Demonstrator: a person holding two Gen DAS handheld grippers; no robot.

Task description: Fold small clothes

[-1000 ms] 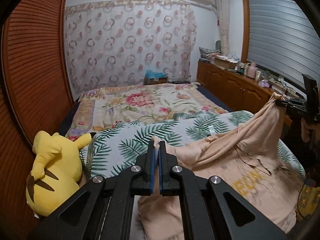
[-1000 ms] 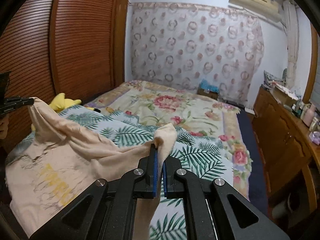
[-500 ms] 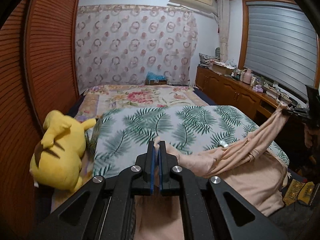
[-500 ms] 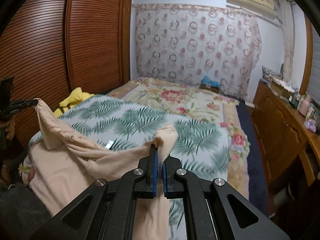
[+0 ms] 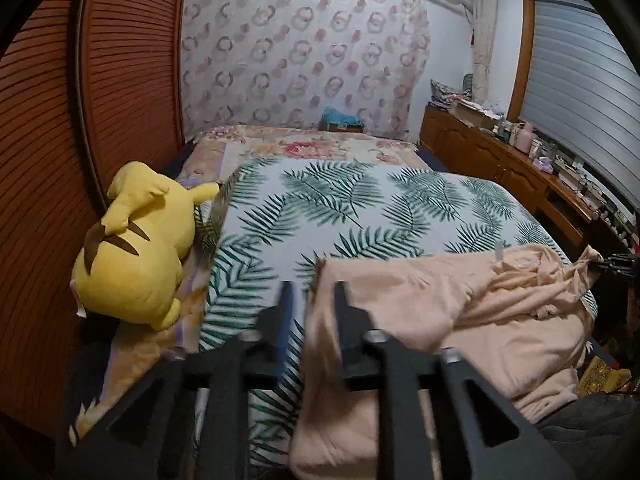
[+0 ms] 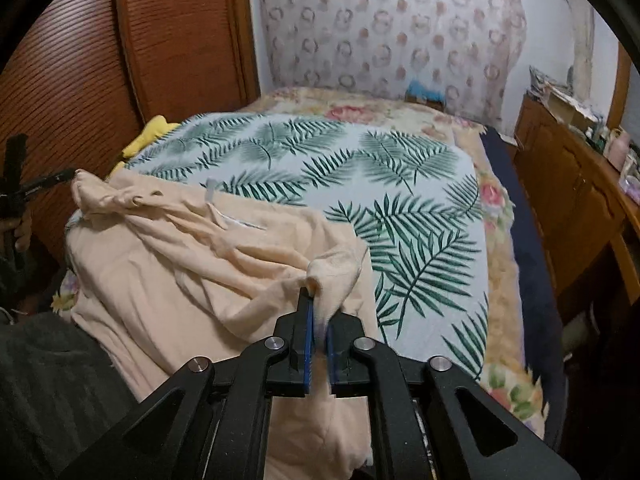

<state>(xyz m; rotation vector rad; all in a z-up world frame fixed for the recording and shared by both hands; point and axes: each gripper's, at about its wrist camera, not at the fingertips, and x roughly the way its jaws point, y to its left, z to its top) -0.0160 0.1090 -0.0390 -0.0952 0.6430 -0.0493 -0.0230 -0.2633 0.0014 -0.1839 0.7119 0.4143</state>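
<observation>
Both tools share one build. The left gripper [image 5: 309, 294] has two matte black fingers, tapering to narrow tips, carried on black angular linkage arms with triangular cut-outs and round silver screw heads at the pivots; motion blur softens its edges. The right gripper [image 6: 319, 316] is sharper: the same black arms and silver screws, with thin blue pads [image 6: 307, 344] lining the inner faces of its fingers. Left of that gripper lies dark grey, faintly ribbed clothing [image 6: 48, 380] on the person.

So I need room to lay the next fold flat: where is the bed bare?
The leaf-print cover is bare between the yellow plush and the peach garment, back to the floral quilt. The near edge is crowded with the bunched garment.
</observation>
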